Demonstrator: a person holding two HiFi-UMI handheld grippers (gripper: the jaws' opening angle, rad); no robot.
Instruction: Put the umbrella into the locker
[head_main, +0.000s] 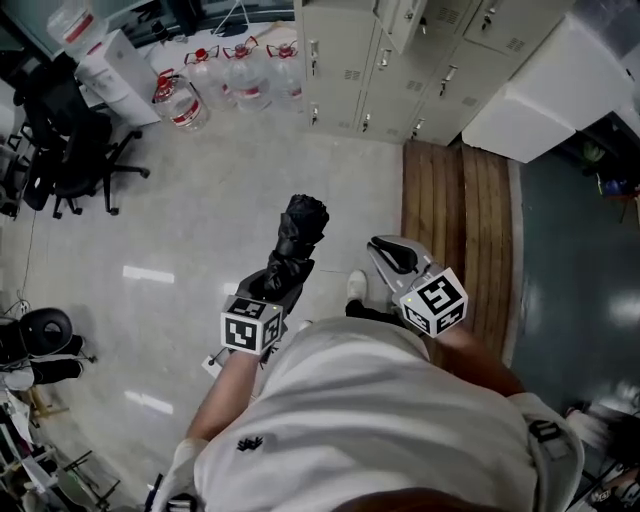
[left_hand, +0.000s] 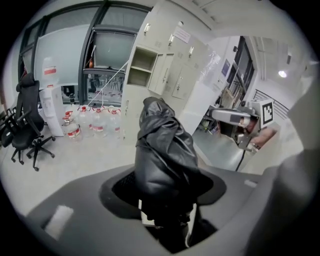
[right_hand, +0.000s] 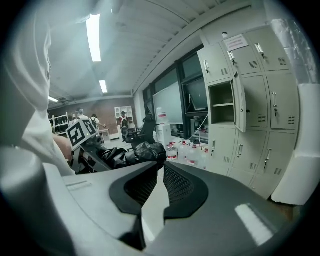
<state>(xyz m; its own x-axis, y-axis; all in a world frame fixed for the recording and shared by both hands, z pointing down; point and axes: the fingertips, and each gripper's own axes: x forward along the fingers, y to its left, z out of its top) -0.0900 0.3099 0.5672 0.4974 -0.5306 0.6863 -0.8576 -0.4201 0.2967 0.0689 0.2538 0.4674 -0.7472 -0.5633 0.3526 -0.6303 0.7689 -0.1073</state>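
A black folded umbrella (head_main: 298, 240) sticks out forward from my left gripper (head_main: 282, 284), which is shut on its lower part. In the left gripper view the umbrella (left_hand: 162, 150) rises between the grey jaws and hides the middle of the room. My right gripper (head_main: 386, 250) hangs beside it on the right, jaws together and empty; the right gripper view shows its pads (right_hand: 175, 182) meeting at the tips. The beige lockers (head_main: 400, 70) stand ahead. One upper compartment (right_hand: 221, 102) is open, its door (right_hand: 240, 105) swung aside; the left gripper view shows that compartment (left_hand: 142, 65) too.
Several water bottles (head_main: 230, 80) stand on the floor left of the lockers. A black office chair (head_main: 70, 150) is at the far left. A wooden platform (head_main: 460, 220) lies before the lockers on the right, with a white box (head_main: 545, 95) beside it.
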